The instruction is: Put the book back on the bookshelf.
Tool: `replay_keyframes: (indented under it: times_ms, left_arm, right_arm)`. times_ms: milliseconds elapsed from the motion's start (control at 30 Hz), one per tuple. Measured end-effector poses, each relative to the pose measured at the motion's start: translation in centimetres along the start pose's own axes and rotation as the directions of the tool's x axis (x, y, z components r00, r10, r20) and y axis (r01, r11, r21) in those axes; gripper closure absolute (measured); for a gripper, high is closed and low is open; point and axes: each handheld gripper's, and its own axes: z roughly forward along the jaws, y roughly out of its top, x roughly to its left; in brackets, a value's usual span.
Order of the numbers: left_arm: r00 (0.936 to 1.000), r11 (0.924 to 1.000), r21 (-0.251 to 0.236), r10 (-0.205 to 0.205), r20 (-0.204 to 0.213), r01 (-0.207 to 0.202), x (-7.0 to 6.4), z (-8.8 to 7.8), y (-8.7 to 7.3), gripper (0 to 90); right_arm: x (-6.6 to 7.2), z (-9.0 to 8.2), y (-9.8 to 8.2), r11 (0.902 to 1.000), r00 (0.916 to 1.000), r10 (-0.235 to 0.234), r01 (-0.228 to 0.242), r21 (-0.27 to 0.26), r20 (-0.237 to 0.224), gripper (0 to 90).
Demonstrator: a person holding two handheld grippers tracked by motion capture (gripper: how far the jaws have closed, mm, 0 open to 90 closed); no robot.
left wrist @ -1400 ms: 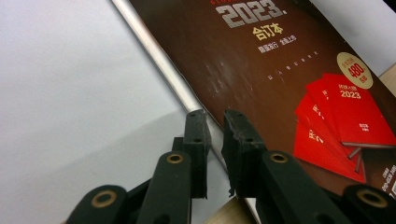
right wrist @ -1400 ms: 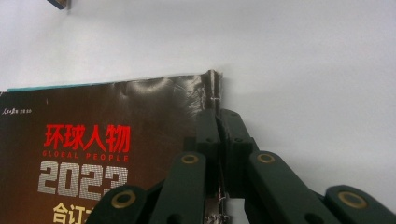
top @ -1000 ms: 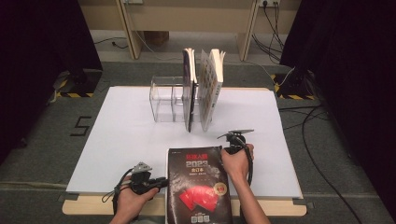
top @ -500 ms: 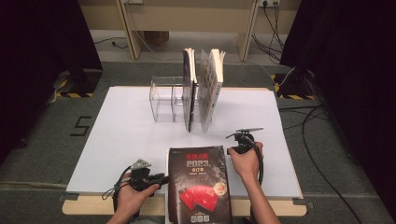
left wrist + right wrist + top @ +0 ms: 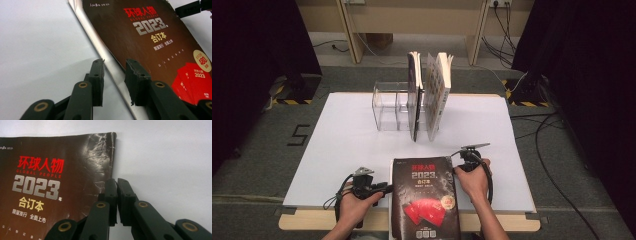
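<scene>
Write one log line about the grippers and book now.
left gripper: fingers just opened, astride book left edge | right gripper: fingers just closing at right edge | book: flat on table

White table point(image 5: 337, 150) — dark book point(image 5: 424, 200) flat, clear rack point(image 5: 389, 107) behind.

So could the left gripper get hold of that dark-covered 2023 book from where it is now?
Probably yes. The left gripper has its jaws open astride the silvery left edge of the dark-covered 2023 book, with nothing between them and the edge on the white table sheet.
</scene>
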Motion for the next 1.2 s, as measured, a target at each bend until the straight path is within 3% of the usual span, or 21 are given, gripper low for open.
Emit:
replay_keyframes:
  times_ms: [467, 600, 867, 933, 967, 1000, 1033, 1067, 1100, 1133, 1167, 1200]
  left_arm:
    - [0.9998, 1.0, 0.009, 0.002, -0.021, -0.002, 0.3, 0.0, 0.2, 80.2]
    - [0.9986, 0.9997, 0.006, 0.026, -0.046, -0.026, 0.2, 0.0, 0.3, 85.9]
    - [0.9972, 0.9997, -0.001, 0.026, -0.07, -0.026, 0.5, 0.0, 0.7, 89.3]
    - [0.9976, 0.9998, -0.005, 0.017, -0.066, -0.018, 0.5, 0.0, 0.7, 89.3]
    - [0.9977, 0.9998, -0.005, 0.017, -0.066, -0.017, 0.5, 0.0, 0.7, 89.2]
    - [0.9977, 0.9998, -0.005, 0.017, -0.066, -0.017, 0.5, 0.0, 0.7, 89.1]
    - [0.9976, 0.9998, -0.004, 0.018, -0.067, -0.019, 0.5, 0.0, 0.7, 89.1]
    - [0.9976, 0.9998, -0.001, 0.02, -0.066, -0.02, 0.6, -0.1, 0.7, 88.6]
    - [0.9976, 0.9998, -0.001, 0.02, -0.066, -0.02, 0.6, -0.1, 0.7, 87.9]
    - [0.9973, 0.9998, -0.007, 0.019, -0.07, -0.019, 0.6, -0.2, 0.6, 87.9]
    - [0.9974, 0.9998, -0.014, 0.015, -0.07, -0.016, 0.7, -0.2, 0.5, 87.1]
    - [0.9978, 0.9997, -0.02, 0.011, -0.065, -0.012, 0.8, -0.3, 0.3, 85.9]
  right_arm:
    - [1.7, 0.3, -0.2, 0.9999, 0.9992, 0.011, -0.011, 0.0, 0.039, 90.0]
    - [2.0, 0.4, -0.3, 0.9999, 0.9986, 0.014, -0.014, -0.005, 0.05, 90.0]
    - [2.6, 0.4, -0.2, 0.9997, 0.9981, 0.025, -0.024, -0.007, 0.056, 90.0]
    - [2.9, 0.3, -0.1, 0.9998, 0.9987, 0.021, -0.021, -0.002, 0.046, 90.0]
    - [3.0, 0.3, -0.1, 0.9997, 0.9996, 0.025, -0.025, -0.001, 0.015, 89.2]
    - [3.1, 0.6, -0.2, 0.9979, 0.9946, 0.06, -0.057, 0.03, -0.085, 87.9]
    - [3.1, 0.6, -0.2, 0.9979, 0.9946, 0.06, -0.057, 0.03, -0.085, 87.9]
    - [4.8, 0.9, -0.5, 0.9999, 0.9999, -0.011, 0.011, -0.006, -0.004, 88.7]
    - [5.2, 0.7, -0.5, 0.9981, 0.9979, -0.045, 0.047, -0.04, 0.045, 87.7]
    - [5.2, 0.7, -0.5, 0.9981, 0.9979, -0.045, 0.047, -0.04, 0.045, 87.7]
    - [5.0, 0.4, -0.3, 0.999, 0.9997, -0.024, 0.024, -0.037, 0.003, 84.8]
    - [4.2, 0.0, 0.1, 0.9997, 1.0, -0.007, 0.007, -0.021, 0.003, 80.8]
